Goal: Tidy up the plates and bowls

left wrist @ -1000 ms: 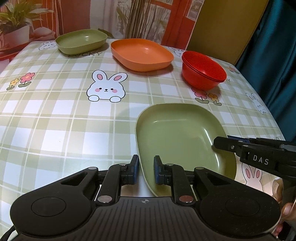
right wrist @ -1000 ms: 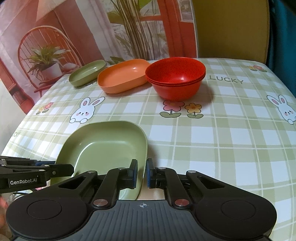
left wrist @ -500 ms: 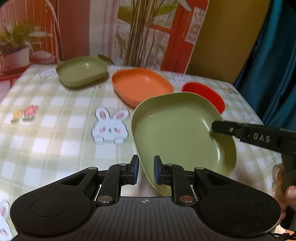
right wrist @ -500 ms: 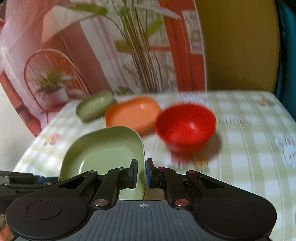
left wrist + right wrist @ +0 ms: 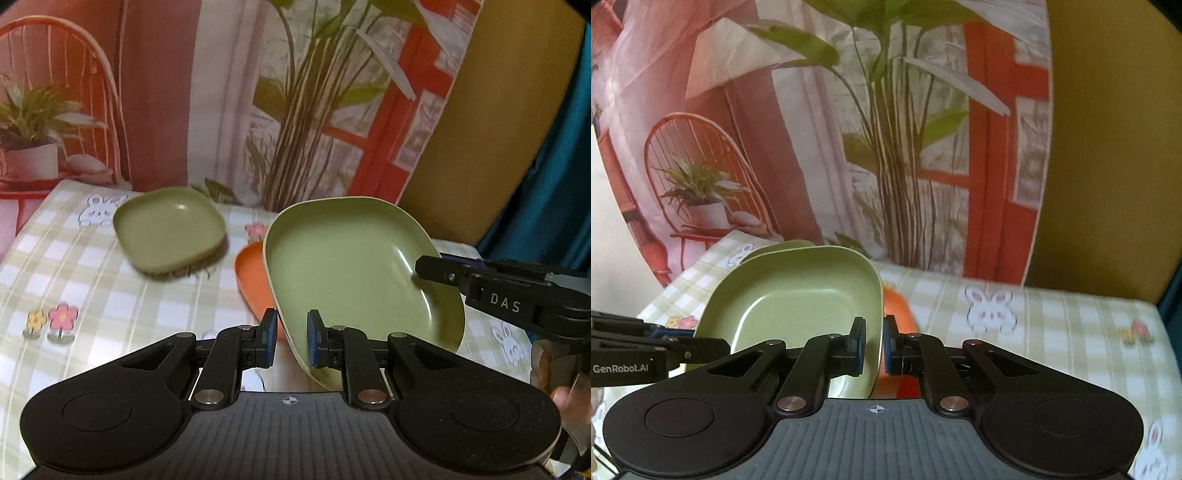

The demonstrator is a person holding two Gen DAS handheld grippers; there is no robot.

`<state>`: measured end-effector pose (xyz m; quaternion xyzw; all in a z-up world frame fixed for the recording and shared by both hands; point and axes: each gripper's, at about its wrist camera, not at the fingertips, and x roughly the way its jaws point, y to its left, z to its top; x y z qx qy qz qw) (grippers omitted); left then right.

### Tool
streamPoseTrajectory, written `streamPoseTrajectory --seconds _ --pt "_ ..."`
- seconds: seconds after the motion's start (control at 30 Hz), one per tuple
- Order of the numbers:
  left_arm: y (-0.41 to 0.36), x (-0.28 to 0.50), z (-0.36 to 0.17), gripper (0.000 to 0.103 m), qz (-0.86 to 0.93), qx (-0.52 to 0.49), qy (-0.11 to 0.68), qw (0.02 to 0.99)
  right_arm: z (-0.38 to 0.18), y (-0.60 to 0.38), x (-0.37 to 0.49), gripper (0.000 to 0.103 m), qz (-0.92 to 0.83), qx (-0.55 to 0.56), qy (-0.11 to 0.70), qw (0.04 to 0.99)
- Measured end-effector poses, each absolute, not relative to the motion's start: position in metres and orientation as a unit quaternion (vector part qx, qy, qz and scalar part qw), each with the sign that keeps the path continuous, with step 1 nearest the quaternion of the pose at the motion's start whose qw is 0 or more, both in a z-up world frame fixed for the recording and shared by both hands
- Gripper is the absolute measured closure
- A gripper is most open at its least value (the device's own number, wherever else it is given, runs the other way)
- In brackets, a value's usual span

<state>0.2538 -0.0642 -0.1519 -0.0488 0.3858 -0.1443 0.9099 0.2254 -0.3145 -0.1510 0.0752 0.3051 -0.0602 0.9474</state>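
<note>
A green plate [image 5: 351,266] hangs tilted above the table, held by both grippers. My left gripper [image 5: 291,332] is shut on its near left rim. My right gripper [image 5: 874,332] is shut on the opposite rim of the same plate [image 5: 798,295]. In the left wrist view the right gripper [image 5: 428,266] comes in from the right; in the right wrist view the left gripper [image 5: 716,345] comes in from the left. A second green plate [image 5: 170,229] lies on the table beyond. An orange plate [image 5: 251,280] sits partly hidden under the held one. The red bowls are out of sight.
The table wears a green checked cloth [image 5: 110,295] with rabbits and flowers. A printed backdrop [image 5: 886,147] of a plant and a chair stands right behind the far edge. A yellow panel [image 5: 1108,147] and a teal curtain [image 5: 554,166] close the right side. A person's fingers [image 5: 543,362] show at the right.
Both grippers have lifted the green plate off the table and carried it up and toward the far plates. The red bowls have dropped out of view.
</note>
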Motion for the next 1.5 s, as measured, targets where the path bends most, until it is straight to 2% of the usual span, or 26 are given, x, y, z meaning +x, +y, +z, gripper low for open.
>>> streamPoseTrajectory --seconds 0.23,0.6,1.03,1.5 --pt "-0.069 0.293 -0.162 0.085 -0.138 -0.055 0.387 0.91 -0.159 -0.336 0.274 0.095 -0.049 0.073 0.316 0.945" --pt "-0.073 0.332 -0.195 0.084 -0.13 -0.06 0.413 0.899 -0.202 -0.353 0.336 0.095 -0.047 0.051 0.379 0.923" --pt "-0.072 0.344 -0.222 0.085 -0.125 -0.045 0.447 0.885 -0.222 -0.342 0.358 0.095 -0.051 0.027 0.436 0.898" --pt "-0.08 0.348 -0.229 0.085 -0.127 -0.021 0.447 0.885 -0.233 -0.344 0.366 0.095 -0.068 0.022 0.465 0.882"
